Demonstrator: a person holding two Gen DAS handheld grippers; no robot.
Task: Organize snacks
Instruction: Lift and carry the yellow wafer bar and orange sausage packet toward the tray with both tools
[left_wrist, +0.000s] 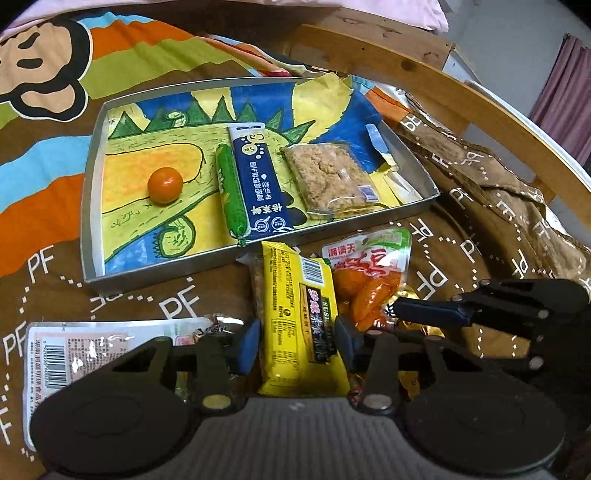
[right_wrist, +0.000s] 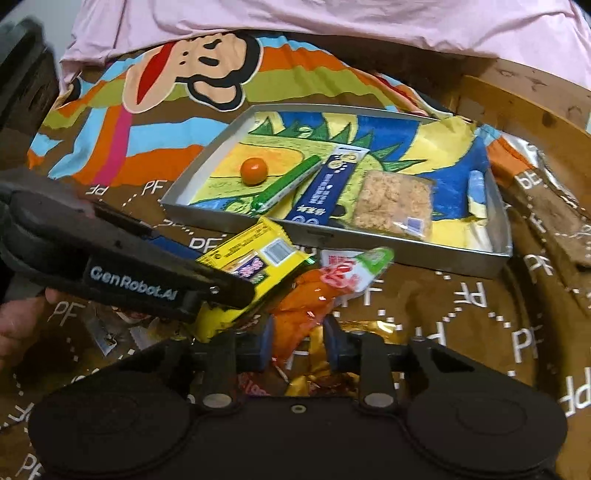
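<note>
- Currently left claw (left_wrist: 297, 345) clenched on yellow packet (left_wrist: 301, 317), just below tray (left_wrist: 92, 177).
- Right claw (right_wrist: 299, 345) grasping orange pouch (right_wrist: 306, 314), beside yellow packet, near tray.

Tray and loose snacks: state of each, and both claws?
Tray: holds four snacks
Mandarin: in tray, apart
Green sausage: in tray beside blue sachet
Yellow packet: outside tray, gripped by left claw
Orange packet: outside tray, gripped by right claw
</note>
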